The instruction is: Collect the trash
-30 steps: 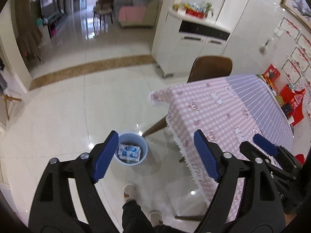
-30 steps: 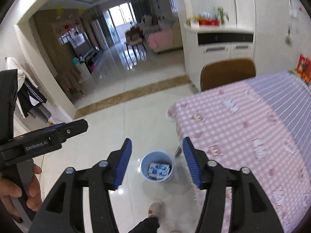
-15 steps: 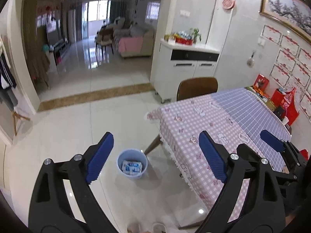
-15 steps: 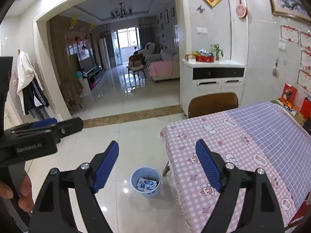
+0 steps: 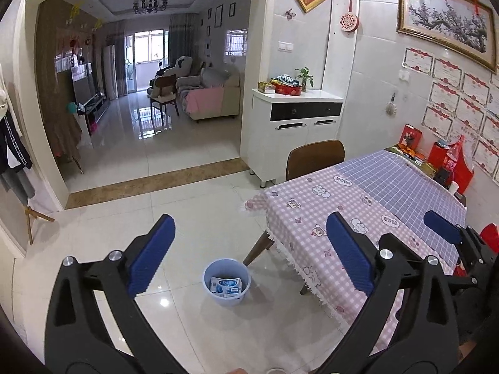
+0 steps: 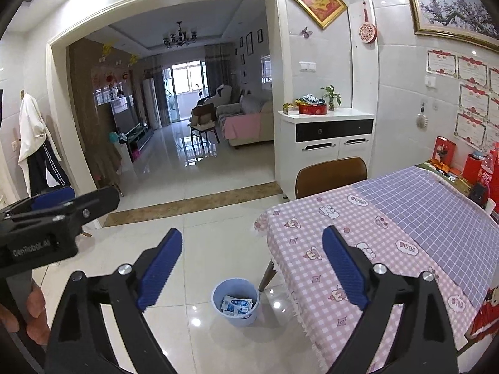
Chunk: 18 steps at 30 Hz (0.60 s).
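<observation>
Now that both tools, left tool (image 5: pixel 249 258) and right tool (image 6: pixel 252 265), have just opened wide and empty, the round blue plastic bin (image 5: pixel 226 282) looks smaller, white-blue packets (image 5: pixel 226 286) inside, by the desk (image 5: pixel 389 199) corner.

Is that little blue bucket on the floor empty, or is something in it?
Not empty. The blue bucket stands upright beside the table, with white and blue packets lying inside.

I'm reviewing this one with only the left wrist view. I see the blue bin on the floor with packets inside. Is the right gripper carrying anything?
Observer: No. The right gripper is open. Its jaws have just been opening, and nothing is between them.
Operator: What holds the left gripper?
Observer: A bare hand is wrapped round the handle of the left gripper.
Operator: Is there anything further left?
Observer: A white jacket hangs on the wall there.
</observation>
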### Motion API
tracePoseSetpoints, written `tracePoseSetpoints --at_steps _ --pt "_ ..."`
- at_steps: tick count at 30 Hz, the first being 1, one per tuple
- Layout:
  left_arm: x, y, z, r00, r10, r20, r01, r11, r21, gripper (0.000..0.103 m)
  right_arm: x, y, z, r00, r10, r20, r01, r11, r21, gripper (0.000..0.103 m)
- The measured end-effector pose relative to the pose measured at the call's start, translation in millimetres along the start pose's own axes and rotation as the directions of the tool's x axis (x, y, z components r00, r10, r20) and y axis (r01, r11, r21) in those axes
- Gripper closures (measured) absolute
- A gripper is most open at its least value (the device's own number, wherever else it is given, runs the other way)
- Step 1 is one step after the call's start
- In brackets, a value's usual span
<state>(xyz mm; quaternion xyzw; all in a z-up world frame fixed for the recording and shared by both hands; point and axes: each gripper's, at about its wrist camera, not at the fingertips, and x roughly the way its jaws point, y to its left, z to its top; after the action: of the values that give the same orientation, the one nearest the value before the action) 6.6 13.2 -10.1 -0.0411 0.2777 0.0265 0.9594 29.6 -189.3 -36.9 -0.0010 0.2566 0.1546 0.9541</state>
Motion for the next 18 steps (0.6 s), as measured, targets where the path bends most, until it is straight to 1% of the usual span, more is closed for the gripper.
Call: tracePoseSetpoints --at_steps 4,7,10,18 --pt "-13 4 0 1.000 -0.019 0.024 0.018 1.000 0.025 0.007 -17 12 -2 0.999 -0.026 0.026 0.026 1.000 -0.004 0.013" --pt "-22 6 -2 0.999 -0.031 0.040 0.030 0.999 0.034 0.007 -23 17 -3 0.999 -0.040 0.031 0.040 0.999 0.005 0.013" --pt "-28 10 -2 0.998 -0.044 0.053 0.042 0.999 0.035 0.007 -28 20 -5 0.998 -0.049 0.033 0.049 0.999 0.008 0.013" --pt "-41 12 -2 0.994 -0.066 0.087 0.060 0.996 0.072 0.007 -38 29 -11 0.998 -0.055 0.033 0.055 0.998 0.010 0.013"
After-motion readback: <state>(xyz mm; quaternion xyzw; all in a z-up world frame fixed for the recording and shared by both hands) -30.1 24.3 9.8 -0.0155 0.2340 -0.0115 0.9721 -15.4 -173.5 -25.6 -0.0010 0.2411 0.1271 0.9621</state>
